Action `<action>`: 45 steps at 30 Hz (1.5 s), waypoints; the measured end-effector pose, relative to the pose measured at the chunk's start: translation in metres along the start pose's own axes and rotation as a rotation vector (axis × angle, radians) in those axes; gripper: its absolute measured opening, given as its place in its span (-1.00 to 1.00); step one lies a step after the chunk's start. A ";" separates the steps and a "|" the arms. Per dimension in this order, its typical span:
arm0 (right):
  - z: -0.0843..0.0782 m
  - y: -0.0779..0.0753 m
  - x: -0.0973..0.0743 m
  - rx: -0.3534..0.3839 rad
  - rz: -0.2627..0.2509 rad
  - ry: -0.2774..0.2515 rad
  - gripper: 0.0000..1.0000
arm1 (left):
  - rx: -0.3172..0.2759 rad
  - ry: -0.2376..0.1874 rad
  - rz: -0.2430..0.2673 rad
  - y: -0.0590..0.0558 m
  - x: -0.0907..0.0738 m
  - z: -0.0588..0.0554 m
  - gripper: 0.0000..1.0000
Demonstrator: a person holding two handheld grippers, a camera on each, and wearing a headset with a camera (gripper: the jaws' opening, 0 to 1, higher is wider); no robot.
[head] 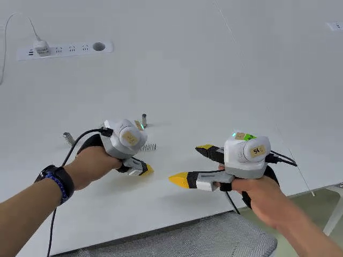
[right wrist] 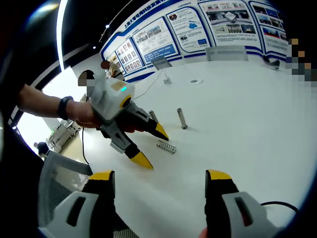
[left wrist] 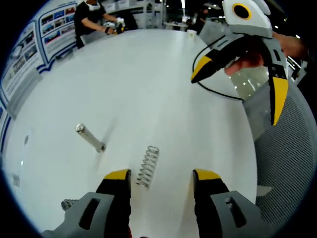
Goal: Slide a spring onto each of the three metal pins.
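Observation:
A loose spring (head: 150, 147) lies on the white table (head: 177, 85), just beyond my left gripper (head: 140, 166). In the left gripper view the spring (left wrist: 147, 166) lies just ahead of the open jaws, close to the left one, and my left gripper (left wrist: 161, 176) holds nothing. A metal pin (left wrist: 90, 138) stands left of it. That pin (head: 144, 120) rises behind the gripper, and a second pin (head: 68, 138) stands far left. My right gripper (head: 192, 163) hovers open and empty to the right, pointing left. From there I see the spring (right wrist: 166, 146), the pin (right wrist: 182, 118) and the left gripper (right wrist: 152, 148).
A white power strip (head: 64, 50) with a plugged charger lies at the far left. A grey mesh chair (head: 214, 235) sits below the table's near edge. Black cables trail from both grippers. A person (left wrist: 94, 15) stands at the table's far end.

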State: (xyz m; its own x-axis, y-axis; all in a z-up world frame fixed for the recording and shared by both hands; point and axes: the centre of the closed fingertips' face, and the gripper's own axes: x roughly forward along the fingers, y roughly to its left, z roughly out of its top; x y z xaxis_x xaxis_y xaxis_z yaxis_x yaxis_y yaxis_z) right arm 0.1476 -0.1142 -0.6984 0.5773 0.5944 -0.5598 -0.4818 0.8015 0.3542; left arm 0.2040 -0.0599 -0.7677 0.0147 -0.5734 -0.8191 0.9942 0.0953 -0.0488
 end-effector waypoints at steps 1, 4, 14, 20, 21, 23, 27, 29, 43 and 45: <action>0.000 0.000 0.000 -0.002 0.002 0.000 0.51 | -0.007 0.002 0.000 -0.001 0.000 -0.001 0.02; 0.003 0.001 -0.001 -0.007 0.005 -0.002 0.51 | -0.010 0.007 0.028 0.002 -0.002 -0.004 -0.09; 0.001 0.007 -0.001 -0.023 0.021 0.012 0.58 | 0.018 0.009 0.058 -0.009 -0.005 -0.011 -0.64; -0.003 0.012 0.002 -0.032 0.039 0.030 0.60 | 0.058 0.026 0.080 -0.013 -0.005 -0.013 -0.78; -0.003 0.013 0.003 -0.033 0.041 0.031 0.60 | 0.047 0.026 0.079 -0.013 -0.005 -0.013 -0.79; -0.003 0.014 0.003 -0.036 0.044 0.036 0.60 | 0.000 0.027 0.076 -0.014 -0.007 -0.015 -0.79; -0.002 0.016 0.005 -0.034 0.053 0.038 0.60 | -0.126 -0.002 0.099 -0.013 -0.013 -0.019 -0.80; -0.001 0.018 0.005 -0.021 0.060 0.034 0.57 | -0.174 -0.020 0.097 -0.014 -0.017 -0.020 -0.80; 0.004 0.027 0.013 0.021 0.107 0.019 0.51 | -0.242 -0.077 0.135 -0.020 -0.055 -0.032 -0.81; 0.006 0.028 0.015 0.027 0.115 0.014 0.49 | -0.247 -0.086 0.145 -0.020 -0.061 -0.032 -0.81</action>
State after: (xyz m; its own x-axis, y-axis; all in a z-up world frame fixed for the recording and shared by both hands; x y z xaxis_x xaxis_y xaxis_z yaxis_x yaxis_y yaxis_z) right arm 0.1471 -0.0821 -0.6922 0.5102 0.6814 -0.5248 -0.5260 0.7300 0.4364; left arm 0.1797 -0.0004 -0.7349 0.1736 -0.6050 -0.7771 0.9255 0.3698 -0.0812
